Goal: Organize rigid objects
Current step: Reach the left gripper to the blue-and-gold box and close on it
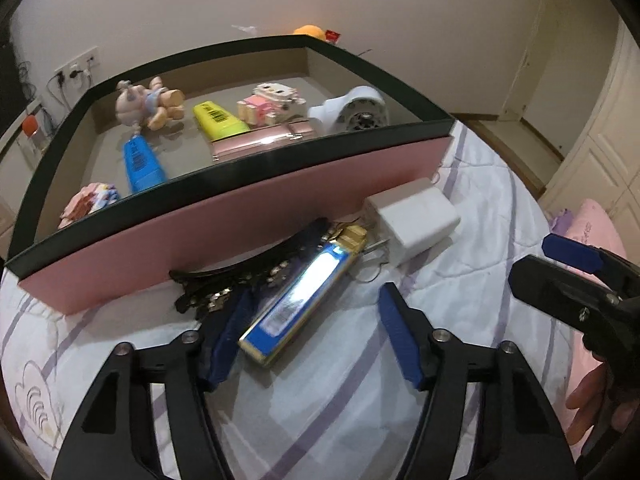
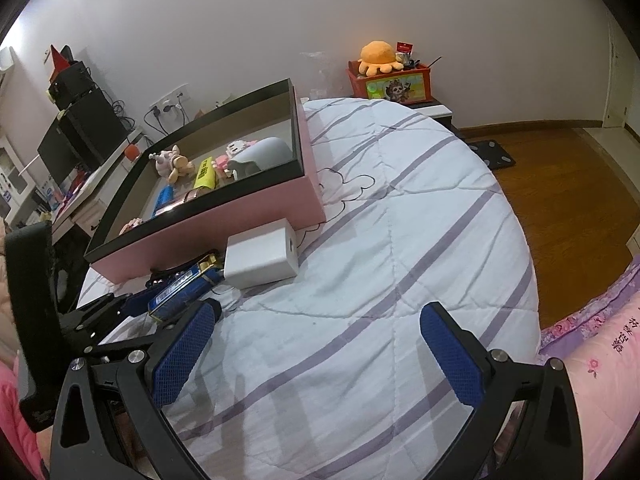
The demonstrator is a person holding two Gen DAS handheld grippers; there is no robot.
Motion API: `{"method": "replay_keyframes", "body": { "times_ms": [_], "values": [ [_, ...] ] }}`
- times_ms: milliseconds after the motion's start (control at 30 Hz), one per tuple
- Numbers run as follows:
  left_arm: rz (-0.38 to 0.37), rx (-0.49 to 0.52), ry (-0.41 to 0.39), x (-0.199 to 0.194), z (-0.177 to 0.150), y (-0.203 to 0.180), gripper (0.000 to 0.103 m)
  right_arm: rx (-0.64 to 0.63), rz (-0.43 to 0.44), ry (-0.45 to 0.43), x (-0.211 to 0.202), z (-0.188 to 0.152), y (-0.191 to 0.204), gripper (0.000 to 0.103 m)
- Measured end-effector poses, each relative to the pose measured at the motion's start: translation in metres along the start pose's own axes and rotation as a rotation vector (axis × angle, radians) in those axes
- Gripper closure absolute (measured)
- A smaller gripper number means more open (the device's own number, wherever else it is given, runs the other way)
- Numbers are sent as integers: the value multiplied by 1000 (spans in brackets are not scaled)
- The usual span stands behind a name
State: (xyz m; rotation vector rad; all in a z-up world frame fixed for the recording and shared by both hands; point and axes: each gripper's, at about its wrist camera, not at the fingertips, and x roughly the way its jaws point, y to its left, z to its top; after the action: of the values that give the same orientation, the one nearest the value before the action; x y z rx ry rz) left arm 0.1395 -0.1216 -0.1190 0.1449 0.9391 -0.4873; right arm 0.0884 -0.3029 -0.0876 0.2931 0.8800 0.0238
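Blue-padded and spread wide, the left claw (image 1: pixel 316 332) straddles the near end of a blue-and-gold pack (image 1: pixel 302 300) lying on the striped quilt (image 2: pixel 392 240), gripping nothing, while the right claw (image 2: pixel 316 356) hangs open over bare bedding. Just beyond the pack sit a black hair clip (image 1: pixel 240 280) and a white charger (image 1: pixel 416 220), against the pink box (image 1: pixel 240 216). Closing squarely across the pack's narrow sides, clear of the clip beside the left finger, looks the cleanest pickup.

A bed (image 2: pixel 400 208) with a white, purple-striped quilt carries a pink box (image 1: pixel 248 216). Just beside the box's near wall lie a white charger (image 1: pixel 416 220), a blue pack (image 1: pixel 304 296) and a black hair clip (image 1: pixel 224 284).
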Motion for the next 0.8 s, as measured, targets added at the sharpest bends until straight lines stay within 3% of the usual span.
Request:
{"method": "replay_keyframes", "body": {
  "times_ms": [100,167,233,500,633,800],
  "values": [
    [22,54,4,5,2,-11,32,-2,0,0,0,1,1,0],
    [-18,59,0,0,-1,-13,61,-9,2,-1,-1,0,3,0],
    [-56,40,10,-3,-2,-10,74,-14,-1,-3,-1,0,5,0],
    [-128,-21,6,-3,-3,1,77,-12,-2,-1,0,2,5,0],
    [-142,-58,-1,-12,-15,9,88,-15,-6,-3,-1,3,5,0],
    [-159,-106,-9,-24,-29,19,88,-9,-8,-2,0,3,4,0]
  ]
}}
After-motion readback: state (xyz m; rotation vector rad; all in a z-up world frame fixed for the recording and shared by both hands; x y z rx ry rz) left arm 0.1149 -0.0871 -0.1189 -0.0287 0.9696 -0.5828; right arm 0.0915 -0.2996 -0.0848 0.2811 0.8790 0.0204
